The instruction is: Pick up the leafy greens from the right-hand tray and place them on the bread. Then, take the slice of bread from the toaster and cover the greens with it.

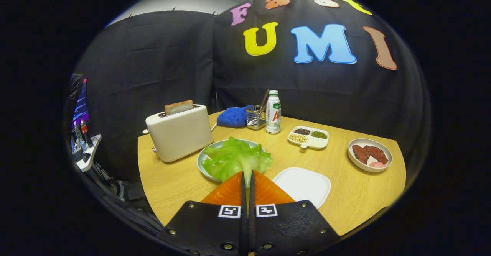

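Observation:
My gripper [247, 174] is shut on the leafy greens [234, 157], and a pale stalk runs down into the narrow slit between the fingers. The green leaves spread just ahead of the fingertips, over a round pale plate [201, 164], hiding what lies in it. I cannot tell whether the leaves rest on the plate or hang just above it. Left of the plate stands a cream toaster [180, 136] with a browned slice of bread [179, 107] sticking up from its slot. An empty white square tray [303, 185] lies to the right of the fingers.
At the back of the wooden table [176, 187] are a blue cloth [233, 117], a wire holder [256, 118] and a white bottle [273, 112]. Further right sit a divided dish of beans [309, 137] and a bowl of meat [370, 155].

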Tool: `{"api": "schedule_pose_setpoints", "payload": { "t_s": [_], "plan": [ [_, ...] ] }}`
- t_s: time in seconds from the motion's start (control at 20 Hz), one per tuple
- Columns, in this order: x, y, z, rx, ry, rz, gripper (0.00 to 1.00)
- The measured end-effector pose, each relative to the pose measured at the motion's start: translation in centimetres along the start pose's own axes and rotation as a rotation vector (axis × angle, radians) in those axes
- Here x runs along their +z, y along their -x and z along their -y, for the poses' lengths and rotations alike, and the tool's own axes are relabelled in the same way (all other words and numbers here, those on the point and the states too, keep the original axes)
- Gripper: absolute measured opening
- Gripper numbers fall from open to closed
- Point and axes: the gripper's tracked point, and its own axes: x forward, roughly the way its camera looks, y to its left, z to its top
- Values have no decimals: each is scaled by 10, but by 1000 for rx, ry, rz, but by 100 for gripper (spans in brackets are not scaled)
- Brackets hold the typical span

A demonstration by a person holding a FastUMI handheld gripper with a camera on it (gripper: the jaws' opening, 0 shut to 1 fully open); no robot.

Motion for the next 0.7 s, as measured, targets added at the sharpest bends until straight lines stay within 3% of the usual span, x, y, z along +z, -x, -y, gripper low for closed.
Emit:
{"api": "schedule_pose_setpoints", "payload": {
  "t_s": [0.25,0.7],
  "plan": [
    [10,-26,-24,39,-20,12,1],
    [5,-80,-43,14,8,-29,1]
  ]
}}
